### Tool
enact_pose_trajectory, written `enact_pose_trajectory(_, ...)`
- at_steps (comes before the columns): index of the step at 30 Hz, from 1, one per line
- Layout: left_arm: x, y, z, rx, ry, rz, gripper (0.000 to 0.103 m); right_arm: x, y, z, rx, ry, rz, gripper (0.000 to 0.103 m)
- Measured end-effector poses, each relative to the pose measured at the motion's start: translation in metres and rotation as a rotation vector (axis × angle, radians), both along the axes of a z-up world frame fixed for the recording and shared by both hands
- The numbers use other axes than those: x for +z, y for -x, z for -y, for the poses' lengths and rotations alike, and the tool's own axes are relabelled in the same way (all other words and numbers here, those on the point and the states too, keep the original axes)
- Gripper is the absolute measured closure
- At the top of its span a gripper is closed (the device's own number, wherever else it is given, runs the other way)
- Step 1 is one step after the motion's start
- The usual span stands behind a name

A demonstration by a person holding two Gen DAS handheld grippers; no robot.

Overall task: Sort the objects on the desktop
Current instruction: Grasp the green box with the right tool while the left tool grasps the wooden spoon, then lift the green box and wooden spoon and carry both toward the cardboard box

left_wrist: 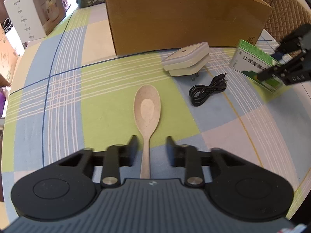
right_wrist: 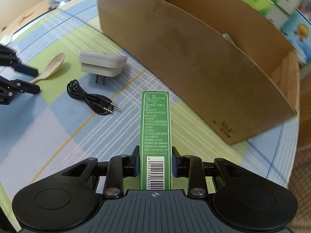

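1. Left tongs (left_wrist: pixel 150 145): spread, straddling the beige speckled plastic spoon (left_wrist: pixel 147 108) lying flat on the checked desk (left_wrist: pixel 58 89). Light, stiff, probably slippery; grip mid-handle.
2. Right tongs (right_wrist: pixel 155 159): pinching the slim green cardboard carton (right_wrist: pixel 155 128) near the brown cardboard box (right_wrist: pixel 194 58). Crushable; squeeze gently.

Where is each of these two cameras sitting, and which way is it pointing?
Left wrist: sits on the left gripper, looking along its open fingers at the spoon; the right gripper shows at the right edge.
Right wrist: sits on the right gripper, facing the cardboard box, fingers clamping the green carton.
Shared: spoon, plug adapter, black cable, box.
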State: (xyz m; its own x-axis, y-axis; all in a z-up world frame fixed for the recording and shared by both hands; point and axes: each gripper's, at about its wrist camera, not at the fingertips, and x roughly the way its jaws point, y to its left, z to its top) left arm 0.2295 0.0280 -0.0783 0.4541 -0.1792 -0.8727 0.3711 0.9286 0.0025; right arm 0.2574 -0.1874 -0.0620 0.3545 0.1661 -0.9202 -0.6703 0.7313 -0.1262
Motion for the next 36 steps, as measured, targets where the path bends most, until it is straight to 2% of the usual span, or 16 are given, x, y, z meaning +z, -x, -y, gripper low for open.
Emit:
enact_pose_trajectory(4, 0.001, 0.010, 0.004, 0.010, -0.011, -0.018, 0.098, 0.003, 0.013, 0.005, -0.122, -0.078, -0.060, 0.076)
enact_pose_trajectory(11, 0.003, 0.044, 0.014, 0.040, 0.060, -0.070, 0.099, 0.009, 0.053, 0.019, -0.315, -0.198, -0.123, 0.076)
enact_pose_trajectory(15, 0.007, 0.063, 0.029, 0.001, 0.051, -0.068, 0.099, 0.013, 0.075, 0.030, -0.407, -0.235, -0.122, 0.076)
enact_pose_trajectory(20, 0.013, 0.069, 0.039, 0.001, 0.035, -0.029, 0.090, 0.014, 0.086, 0.043, -0.466, -0.291, -0.127, 0.076)
enact_pose_trajectory(25, 0.016, 0.064, 0.040, 0.029, 0.048, 0.024, 0.077, 0.013, 0.091, 0.050, -0.479, -0.341, -0.102, 0.075)
enact_pose_trajectory(33, 0.008, 0.054, 0.044, 0.059, 0.054, 0.061, 0.069, 0.004, 0.094, 0.041, -0.441, -0.339, -0.073, 0.066)
enact_pose_trajectory(36, 0.002, 0.052, 0.045, 0.066, 0.057, 0.066, 0.066, 0.000, 0.096, 0.040, -0.439, -0.337, -0.060, 0.066)
